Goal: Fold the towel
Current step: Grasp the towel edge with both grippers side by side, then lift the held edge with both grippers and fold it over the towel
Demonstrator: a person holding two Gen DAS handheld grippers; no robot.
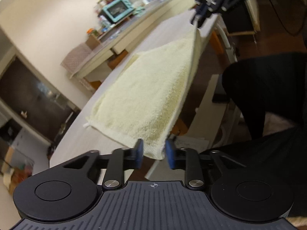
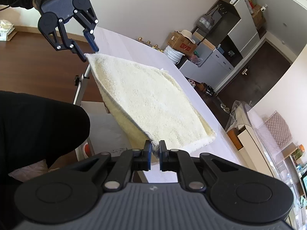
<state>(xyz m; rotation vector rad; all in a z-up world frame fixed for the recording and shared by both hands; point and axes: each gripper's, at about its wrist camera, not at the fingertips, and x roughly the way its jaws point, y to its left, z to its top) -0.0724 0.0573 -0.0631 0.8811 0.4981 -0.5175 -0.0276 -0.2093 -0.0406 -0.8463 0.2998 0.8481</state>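
A pale yellow towel (image 1: 149,88) (image 2: 149,103) lies folded on a white table (image 1: 86,134) (image 2: 134,44), and its near edge stretches straight between my two grippers, off the tabletop. In the left wrist view, my left gripper (image 1: 152,151) has its blue pads on either side of one near corner, with the cloth filling the gap. The right wrist view shows this gripper (image 2: 89,49) at the top left, on the same corner. My right gripper (image 2: 155,149) is shut on the other near corner, and it shows small at the top of the left wrist view (image 1: 197,21).
A person in black clothing (image 1: 268,95) (image 2: 38,124) stands close to the table's near edge. A long counter with a teal oven (image 1: 118,9) runs beyond the table. Cardboard boxes (image 2: 180,42) and grey cabinets stand by a dark door (image 2: 259,76). Brown wooden floor (image 2: 28,57) surrounds the table.
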